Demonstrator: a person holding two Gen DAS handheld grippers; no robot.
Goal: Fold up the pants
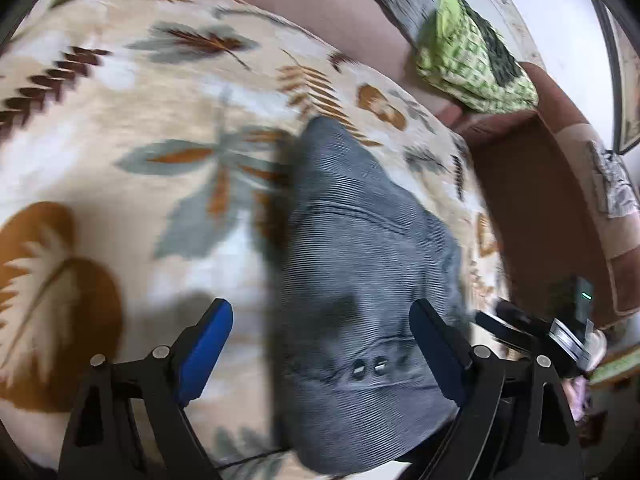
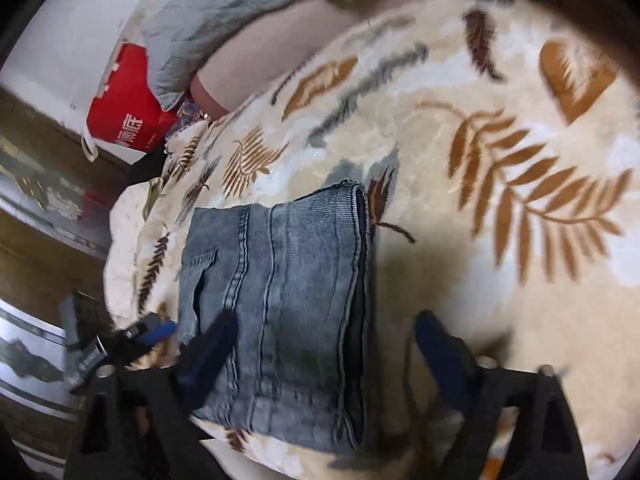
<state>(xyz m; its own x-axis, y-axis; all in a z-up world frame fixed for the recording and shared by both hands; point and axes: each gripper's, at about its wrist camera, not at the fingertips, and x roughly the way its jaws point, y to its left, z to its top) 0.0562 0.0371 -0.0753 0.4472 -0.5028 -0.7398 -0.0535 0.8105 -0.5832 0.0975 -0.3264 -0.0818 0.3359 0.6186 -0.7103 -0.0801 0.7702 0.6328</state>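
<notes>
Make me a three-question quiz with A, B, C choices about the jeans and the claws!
1. Where do the jeans lie?
A. on the leaf-print blanket
B. on a bare wooden floor
C. in a basket

2. What colour are the pads of the left claw?
A. red
B. blue
C. yellow

3. How does the right claw stand?
A. shut on the jeans
B. shut on nothing
C. open

Answers: 1 A, leaf pattern shows all round the denim; 2 B, both pads look blue in the left wrist view; 3 C, its pads stand far apart with the folded jeans below them.
</notes>
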